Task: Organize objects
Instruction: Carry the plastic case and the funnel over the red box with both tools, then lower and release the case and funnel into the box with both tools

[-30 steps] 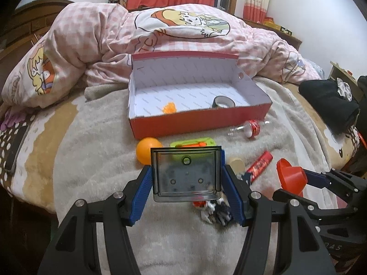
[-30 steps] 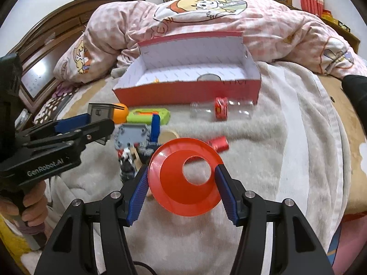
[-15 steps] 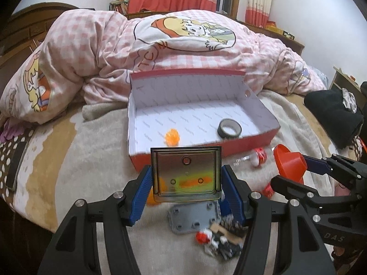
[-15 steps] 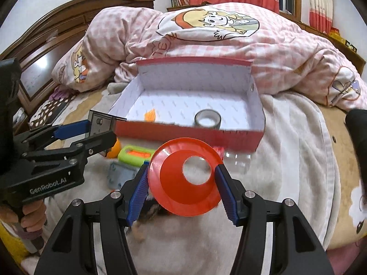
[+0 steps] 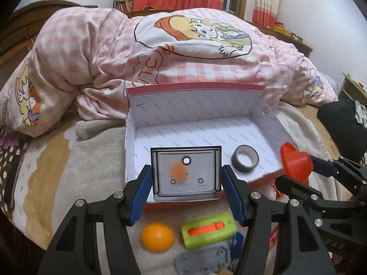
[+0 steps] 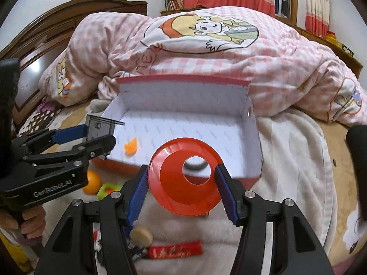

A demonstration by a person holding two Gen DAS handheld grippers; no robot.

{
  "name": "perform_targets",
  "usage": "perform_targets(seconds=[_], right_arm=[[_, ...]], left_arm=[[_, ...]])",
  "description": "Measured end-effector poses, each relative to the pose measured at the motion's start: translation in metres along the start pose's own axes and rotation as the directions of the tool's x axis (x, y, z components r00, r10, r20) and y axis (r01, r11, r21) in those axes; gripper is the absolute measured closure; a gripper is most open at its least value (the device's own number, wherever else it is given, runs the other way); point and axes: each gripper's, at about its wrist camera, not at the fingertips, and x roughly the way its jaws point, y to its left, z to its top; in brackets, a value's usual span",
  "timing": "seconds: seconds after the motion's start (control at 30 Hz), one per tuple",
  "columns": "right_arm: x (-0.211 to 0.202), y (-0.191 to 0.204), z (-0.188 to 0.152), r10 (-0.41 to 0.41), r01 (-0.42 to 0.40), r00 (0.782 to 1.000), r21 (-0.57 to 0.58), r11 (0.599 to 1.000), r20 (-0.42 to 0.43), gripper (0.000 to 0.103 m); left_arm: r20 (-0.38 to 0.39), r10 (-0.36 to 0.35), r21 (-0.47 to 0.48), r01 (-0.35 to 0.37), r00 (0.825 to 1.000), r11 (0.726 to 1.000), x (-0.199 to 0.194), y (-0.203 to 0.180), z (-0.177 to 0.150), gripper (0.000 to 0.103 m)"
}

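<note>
- Two grippers hang over the near side of an open red box (image 5: 197, 105) with a white printed lining, which sits on a grey blanket (image 6: 296, 151) on a bed
- Left gripper (image 5: 186, 184) is clamped on a clear square container (image 5: 186, 174): smoky transparent plastic, raised rim, a round hole near its top edge and smaller round marks lower down
- That container is held with its flat face toward the camera, its top edge level, blue pads (image 5: 143, 191) pressing its left and right sides; it hangs above the box's near left part
- Right gripper (image 6: 182, 186) is clamped on a red funnel (image 6: 181, 183), glossy plastic, a wide cone with a round opening
- Its axis runs roughly along the gripper fingers, the wide mouth toward the camera and the narrow end toward the box; it hangs over the box's near wall
- Inside the box lie a grey tape roll (image 5: 245, 161) on the right and a small orange piece (image 6: 131, 147) on the left, well apart
- On the blanket in front of the box: an orange ball (image 5: 157, 236), a green toy with an orange bar (image 5: 209, 229) just beside it, a round wooden disc (image 6: 141, 235), a red wrapper (image 6: 175, 249), and a blurred grey plate (image 5: 201, 260), possibly plastic
- Behind the box lies a bunched pink checked duvet (image 5: 183, 52)
</note>
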Motion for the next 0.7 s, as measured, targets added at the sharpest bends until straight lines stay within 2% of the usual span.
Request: perform_targets(seconds=[0.33,0.53,0.7], right_arm=[[0.041,-0.011,0.023,-0.035,0.035,0.999,0.004,0.999,0.002,0.044],[0.067,-0.014,0.026,-0.038,0.038,0.999,-0.017,0.999,-0.009,0.044],[0.081,-0.015,0.025,-0.047,0.047,0.999,-0.030,0.998,-0.012,0.044]], left_arm=[[-0.030,0.021,0.003,-0.021,0.999,1.000,0.044,-0.003,0.014,0.042],[-0.042,0.063,0.016,-0.062,0.997,0.998,0.069,-0.003,0.018,0.042],[-0.038,0.058,0.010,-0.057,0.998,0.998,0.081,0.002,0.019,0.042]])
